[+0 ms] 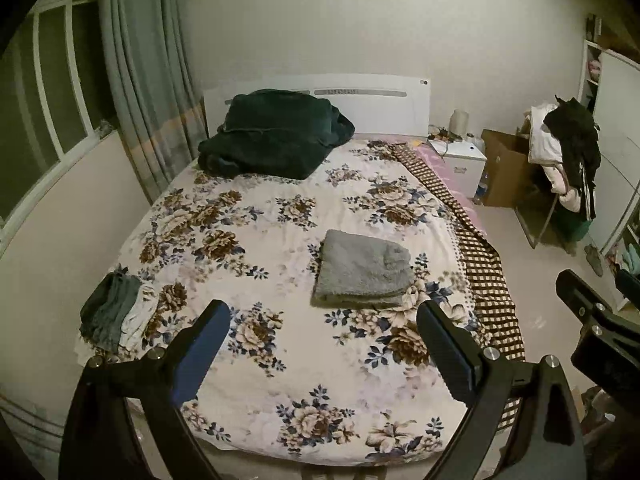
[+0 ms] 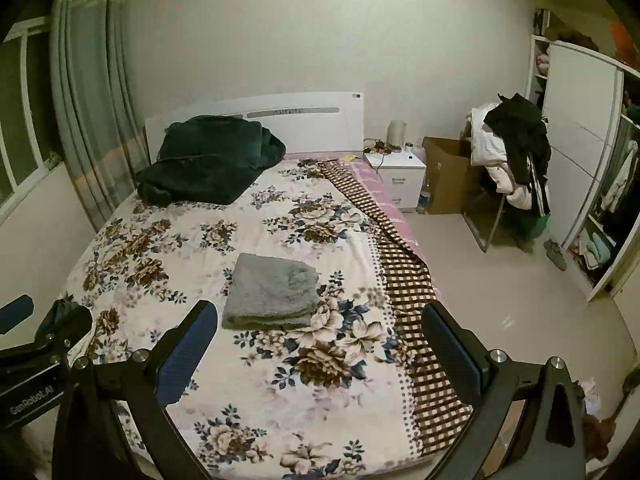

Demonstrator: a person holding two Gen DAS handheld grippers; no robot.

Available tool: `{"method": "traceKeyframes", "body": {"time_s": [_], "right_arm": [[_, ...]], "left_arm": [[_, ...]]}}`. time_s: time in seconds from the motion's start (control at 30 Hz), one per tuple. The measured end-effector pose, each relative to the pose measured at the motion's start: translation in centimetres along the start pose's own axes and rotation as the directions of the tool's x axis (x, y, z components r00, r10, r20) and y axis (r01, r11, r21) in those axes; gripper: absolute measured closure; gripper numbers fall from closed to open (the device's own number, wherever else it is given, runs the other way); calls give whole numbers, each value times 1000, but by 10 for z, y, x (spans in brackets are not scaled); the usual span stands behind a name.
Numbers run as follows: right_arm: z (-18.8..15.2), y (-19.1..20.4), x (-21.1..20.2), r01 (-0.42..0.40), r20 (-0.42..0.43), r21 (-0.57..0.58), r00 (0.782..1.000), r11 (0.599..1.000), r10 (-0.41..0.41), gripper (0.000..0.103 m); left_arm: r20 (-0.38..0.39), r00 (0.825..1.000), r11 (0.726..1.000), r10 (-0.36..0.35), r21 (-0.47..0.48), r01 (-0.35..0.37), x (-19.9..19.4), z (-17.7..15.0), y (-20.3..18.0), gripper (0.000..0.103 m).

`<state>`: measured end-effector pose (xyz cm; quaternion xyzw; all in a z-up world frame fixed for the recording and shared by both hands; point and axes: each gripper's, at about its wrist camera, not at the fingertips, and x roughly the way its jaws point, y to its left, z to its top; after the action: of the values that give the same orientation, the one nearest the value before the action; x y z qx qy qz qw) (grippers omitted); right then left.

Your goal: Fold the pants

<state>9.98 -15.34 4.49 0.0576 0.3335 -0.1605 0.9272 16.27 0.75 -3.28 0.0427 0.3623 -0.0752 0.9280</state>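
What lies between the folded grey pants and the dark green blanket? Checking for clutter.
Only bare floral bedsheet between the grey pants and dark green blanket, in both views.

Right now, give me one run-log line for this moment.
left gripper: open, empty | right gripper: open, empty | grey pants: folded, on bed | phase: both clear above bed

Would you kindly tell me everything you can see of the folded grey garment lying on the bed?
The folded grey garment looks like thick, fuzzy fleece, mid-grey all over. It is folded into a compact, roughly rectangular stack of several layers, whose edges show along the near side. It lies flat on the floral bedsheet, toward the checked-blanket side of the bed. Only the sheet touches it; both grippers are open and held clear of it. No waistband or legs show.
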Motion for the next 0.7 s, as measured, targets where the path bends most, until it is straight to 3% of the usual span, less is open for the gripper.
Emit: {"method": "traceKeyframes", "body": {"time_s": [0.17, 0.27, 0.37, 0.7], "right_arm": [[0, -1, -9, -6, -15, -10, 1000, 1000, 5, 0], [0, -3, -8, -11, -28, -16, 1000, 1000, 10, 0], [0, -5, -9, -8, -32, -20, 999, 1000, 8, 0], [-1, -8, -8, -7, -32, -16, 999, 1000, 7, 0]], "left_arm": [[8, 1000, 1000, -12, -6, 12, -4, -1, 3, 8], [10, 999, 999, -31, -22, 31, -10, -2, 5, 0], [4, 999, 999, -33, -25, 33, -11, -3, 4, 0], [16, 1000, 1000, 9, -11, -9, -18, -8, -3, 0]]}}
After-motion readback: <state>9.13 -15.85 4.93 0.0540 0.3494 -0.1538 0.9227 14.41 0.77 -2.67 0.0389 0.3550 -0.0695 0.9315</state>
